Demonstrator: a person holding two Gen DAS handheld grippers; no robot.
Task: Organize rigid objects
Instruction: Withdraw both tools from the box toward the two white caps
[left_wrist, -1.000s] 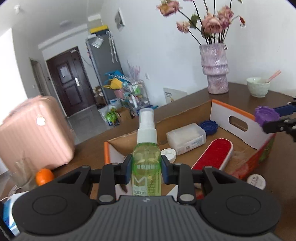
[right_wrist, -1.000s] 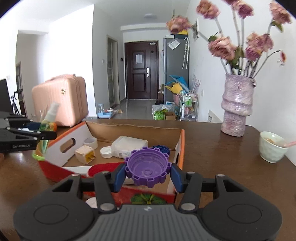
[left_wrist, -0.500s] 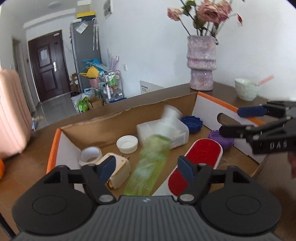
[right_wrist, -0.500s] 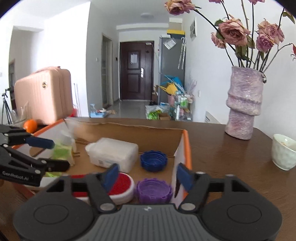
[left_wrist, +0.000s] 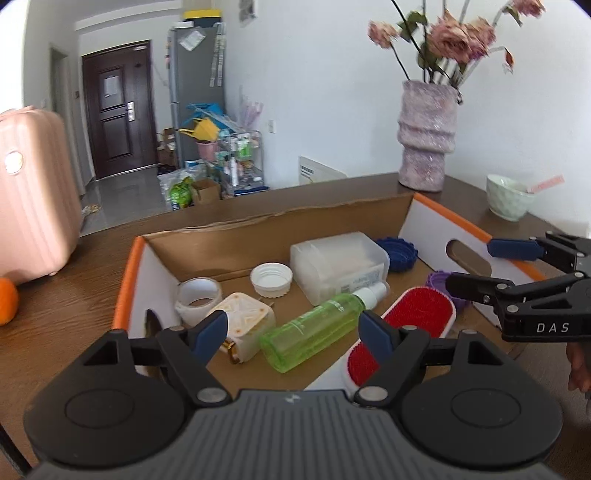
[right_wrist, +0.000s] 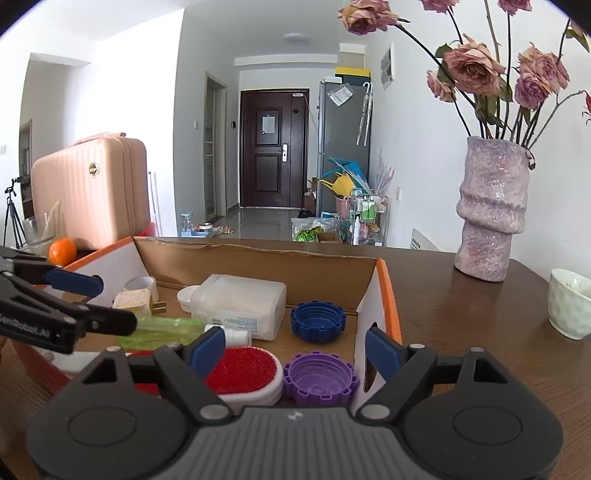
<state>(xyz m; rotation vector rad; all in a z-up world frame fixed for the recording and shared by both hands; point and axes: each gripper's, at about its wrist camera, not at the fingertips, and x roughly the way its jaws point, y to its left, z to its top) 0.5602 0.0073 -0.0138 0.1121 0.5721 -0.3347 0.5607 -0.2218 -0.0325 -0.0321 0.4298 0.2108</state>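
Both grippers hang over the cardboard box (left_wrist: 439, 210), their jaws opening with nothing pressed between the pads.

From the left gripper (left_wrist: 293, 332), the tape roll (left_wrist: 197, 297) sits at ten o'clock beside the cream block (left_wrist: 245, 325); the green spray bottle (left_wrist: 321, 326) lies on its side dead ahead, nozzle toward one o'clock, apparently touching the clear plastic box (left_wrist: 338, 264). At two o'clock lies the red brush (left_wrist: 402, 325). Under the right gripper (right_wrist: 295, 352) the purple cap (right_wrist: 319, 376) rests on the box floor, the blue cap (right_wrist: 317, 319) behind it at twelve.
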